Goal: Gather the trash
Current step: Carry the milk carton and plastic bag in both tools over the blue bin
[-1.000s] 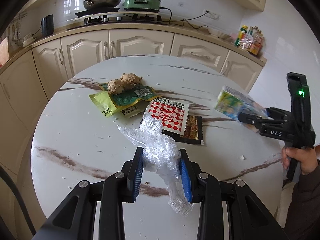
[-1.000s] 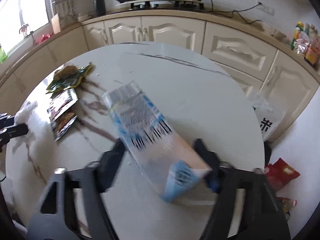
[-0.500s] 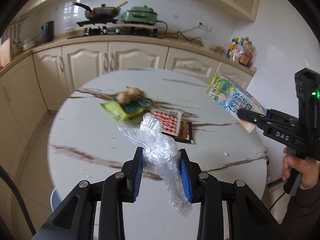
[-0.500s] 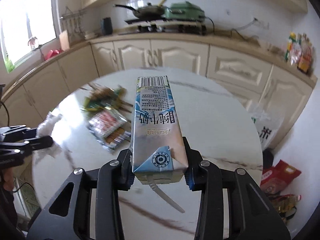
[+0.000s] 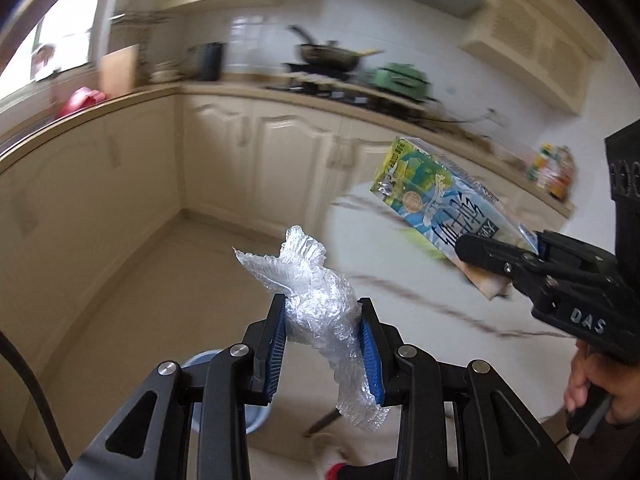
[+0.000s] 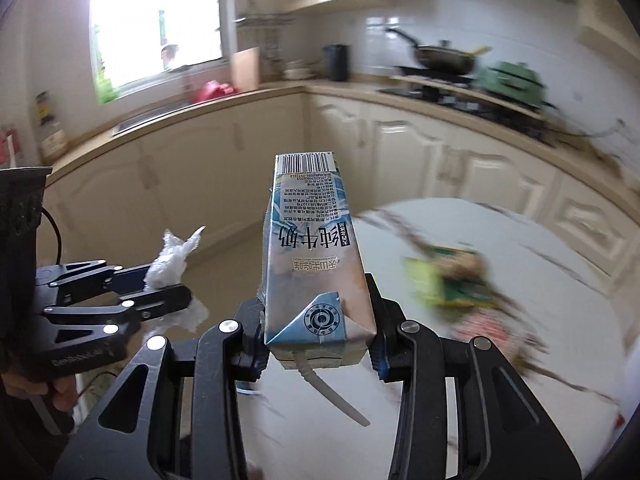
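Observation:
My left gripper (image 5: pixel 322 322) is shut on a crumpled clear plastic wrap (image 5: pixel 316 292), held in the air off the table's left edge, over the floor. The same wrap (image 6: pixel 170 264) shows in the right wrist view, with the left gripper (image 6: pixel 160 288) at the left. My right gripper (image 6: pixel 318 330) is shut on a blue-and-white milk carton (image 6: pixel 310 264), barcode end pointing away, a bent straw hanging from its near end. In the left wrist view the carton (image 5: pixel 436 200) is held by the right gripper (image 5: pixel 500 248) at the right, above the table.
The round white marble table (image 6: pixel 500 360) lies to the right with green and red snack wrappers (image 6: pixel 452 280) on it, blurred. A blue bin (image 5: pixel 204 364) sits on the floor below my left gripper. Cream cabinets and a counter with a stove ring the room.
Both grippers swung left, away from the table and toward the floor side. The right gripper closed firmly on the carton, which now points straight ahead. The wrap stays clamped in the left.

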### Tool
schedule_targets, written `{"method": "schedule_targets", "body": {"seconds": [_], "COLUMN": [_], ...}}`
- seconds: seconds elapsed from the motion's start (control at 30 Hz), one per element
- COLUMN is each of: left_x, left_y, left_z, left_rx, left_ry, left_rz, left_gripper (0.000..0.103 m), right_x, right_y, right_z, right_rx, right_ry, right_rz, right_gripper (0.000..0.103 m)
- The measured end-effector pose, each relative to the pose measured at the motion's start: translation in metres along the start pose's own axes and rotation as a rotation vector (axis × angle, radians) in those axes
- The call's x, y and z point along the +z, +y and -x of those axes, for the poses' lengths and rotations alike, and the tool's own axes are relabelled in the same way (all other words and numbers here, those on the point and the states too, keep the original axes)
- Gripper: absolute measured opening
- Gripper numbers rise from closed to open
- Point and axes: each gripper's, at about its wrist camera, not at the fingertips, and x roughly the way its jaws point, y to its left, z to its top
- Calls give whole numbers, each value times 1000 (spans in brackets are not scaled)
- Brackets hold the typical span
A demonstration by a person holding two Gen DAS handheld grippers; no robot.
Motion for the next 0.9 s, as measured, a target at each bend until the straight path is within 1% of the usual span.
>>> {"method": "schedule_targets", "body": {"seconds": [0.07,0.17,0.23,0.3,0.33,0.4,0.47,0.5,0.53,0.6,0.67,0.73,0.77,0.8,0.87,0.9], "left_x": [-6,-17,-31,-44,-50,-66,-79,-88,-94,-105,-117,-123,-125,-128,-129,-131], "left_y": [38,81,111,132,140,159,169,174,178,186,192,197,199,203,209,214], "left_z": [2,-6,-20,-38,-46,-74,-99,-116,-129,-158,-191,-215,-226,-238,-255,-264], "left_rx": [52,107,160,190,192,189,191,186,162,117,108,107,110,115,134,152], "left_ry": [9,51,97,154,173,239,300,334,356,419,475,510,528,547,564,581], "left_rz": [45,105,140,178,194,226,235,239,250,272,272,278,281,284,287,284], "left_gripper": [31,31,31,31,31,31,31,31,31,31,32,32,38,50,62,67], "right_x": [6,4,-2,-13,-20,-36,-54,-61,-72,-89,-109,-125,-134,-136,-149,-151], "right_y": [37,82,106,131,135,145,147,146,147,142,133,124,119,116,109,103], "right_z": [-29,-73,-102,-137,-150,-182,-215,-229,-247,-274,-304,-328,-341,-350,-372,-379], "right_rx": [41,91,102,109,114,107,101,99,92,84,75,73,85,90,95,102], "right_ry": [20,63,106,159,178,237,298,326,364,418,485,537,564,579,625,635], "right_rz": [27,59,81,104,105,119,115,112,107,98,74,60,40,27,8,-3], "right_gripper": [37,37,37,37,37,37,37,37,37,37,37,37,37,37,37,37]}}
